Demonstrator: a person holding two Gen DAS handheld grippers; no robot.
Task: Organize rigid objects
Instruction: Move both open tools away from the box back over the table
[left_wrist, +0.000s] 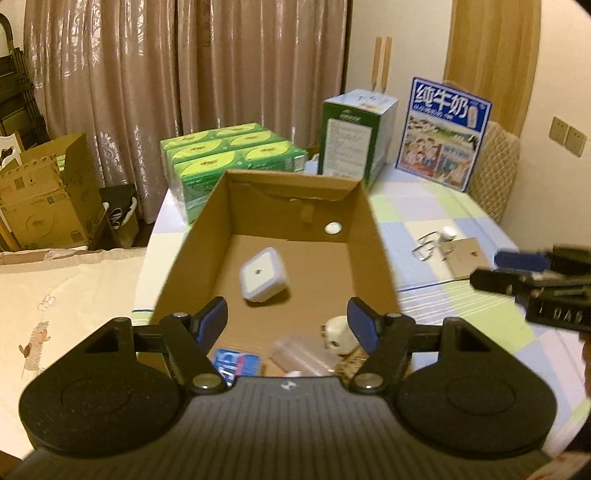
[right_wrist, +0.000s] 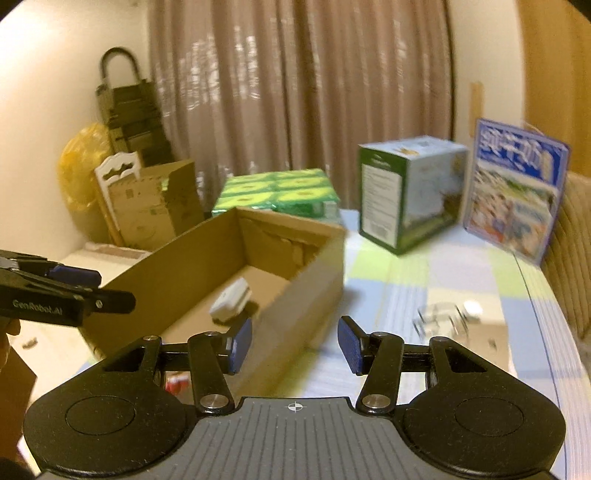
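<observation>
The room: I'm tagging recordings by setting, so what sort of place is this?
Most likely a lived-in home room. Floor-length curtains hang behind a table under a pastel checked cloth, with packs of groceries and a padded chair.

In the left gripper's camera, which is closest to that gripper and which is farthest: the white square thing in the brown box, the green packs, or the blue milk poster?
1. White square thing, inside the cardboard box, just ahead of the left gripper.
2. Green packs, behind the box, left.
3. Blue milk poster, far right, at the back.
</observation>
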